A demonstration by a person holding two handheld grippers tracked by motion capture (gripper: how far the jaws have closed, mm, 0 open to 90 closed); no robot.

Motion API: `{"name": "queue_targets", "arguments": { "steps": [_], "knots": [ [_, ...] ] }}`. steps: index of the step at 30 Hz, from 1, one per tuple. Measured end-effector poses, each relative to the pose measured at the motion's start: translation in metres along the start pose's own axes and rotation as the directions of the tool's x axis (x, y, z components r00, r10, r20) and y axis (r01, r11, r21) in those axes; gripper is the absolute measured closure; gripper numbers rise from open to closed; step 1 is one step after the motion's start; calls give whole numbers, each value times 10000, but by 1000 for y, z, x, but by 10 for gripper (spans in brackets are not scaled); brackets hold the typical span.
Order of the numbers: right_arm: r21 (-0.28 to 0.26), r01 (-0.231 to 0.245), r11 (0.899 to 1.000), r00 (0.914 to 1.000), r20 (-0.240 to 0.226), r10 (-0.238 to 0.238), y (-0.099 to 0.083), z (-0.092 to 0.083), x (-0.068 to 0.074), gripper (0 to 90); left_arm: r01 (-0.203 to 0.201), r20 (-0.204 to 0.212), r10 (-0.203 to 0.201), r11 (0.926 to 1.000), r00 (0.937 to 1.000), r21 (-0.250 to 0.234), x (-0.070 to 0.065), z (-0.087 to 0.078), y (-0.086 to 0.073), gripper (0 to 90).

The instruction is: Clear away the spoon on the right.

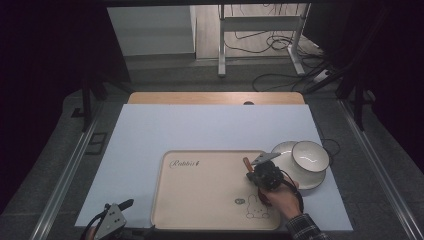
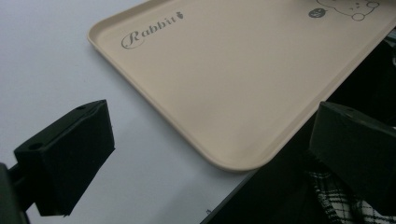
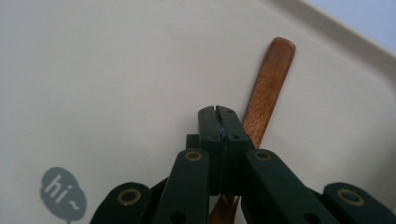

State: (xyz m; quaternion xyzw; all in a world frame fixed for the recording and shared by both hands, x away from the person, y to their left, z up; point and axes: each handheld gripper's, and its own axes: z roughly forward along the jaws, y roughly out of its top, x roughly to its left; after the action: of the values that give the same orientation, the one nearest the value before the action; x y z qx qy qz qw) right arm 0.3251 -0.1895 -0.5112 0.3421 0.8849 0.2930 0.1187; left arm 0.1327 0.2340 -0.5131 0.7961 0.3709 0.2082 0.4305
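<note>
High view: right gripper (image 1: 256, 171) at centre right over the beige tray (image 1: 200, 220), beside stacked bowls (image 1: 310, 156); left gripper view: jaws parted and idle over the tray corner; right gripper view: jaws clenched on a wooden stick (image 3: 271, 81), seemingly for laying it on the tray.

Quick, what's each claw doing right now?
Left claw: open, holding nothing, by the tray.
Right claw: closed over the tray; a wooden stick lies under it, but I can't tell if it's gripped.

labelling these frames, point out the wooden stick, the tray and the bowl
wooden stick (image 3: 273, 74): right gripper view, upper shaft.
tray (image 2: 196, 140): left gripper view, near rim.
bowl (image 1: 311, 155): high view, white inside wall.
</note>
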Motion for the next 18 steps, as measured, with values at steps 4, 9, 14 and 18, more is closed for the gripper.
{"name": "queue_targets", "arguments": {
  "steps": [4,9,14,18],
  "knots": [
    [-30,-169,9999,9998,115,169,-3,-2,-6,900,1,8,-1,10000,10000,-25,0,0,0,0],
    [-50,-351,9994,9990,262,352,-6,-5,-12,900,-9,-1,9,10000,10000,-35,0,0,0,0],
    [-26,-434,9991,9982,425,434,-8,-7,-15,900,-20,-8,20,10000,10000,-41,0,0,0,0],
    [-23,-467,9989,9975,528,468,-9,-8,-17,899,-31,-7,31,10000,10000,-44,0,-1,0,0]
  ]
}}
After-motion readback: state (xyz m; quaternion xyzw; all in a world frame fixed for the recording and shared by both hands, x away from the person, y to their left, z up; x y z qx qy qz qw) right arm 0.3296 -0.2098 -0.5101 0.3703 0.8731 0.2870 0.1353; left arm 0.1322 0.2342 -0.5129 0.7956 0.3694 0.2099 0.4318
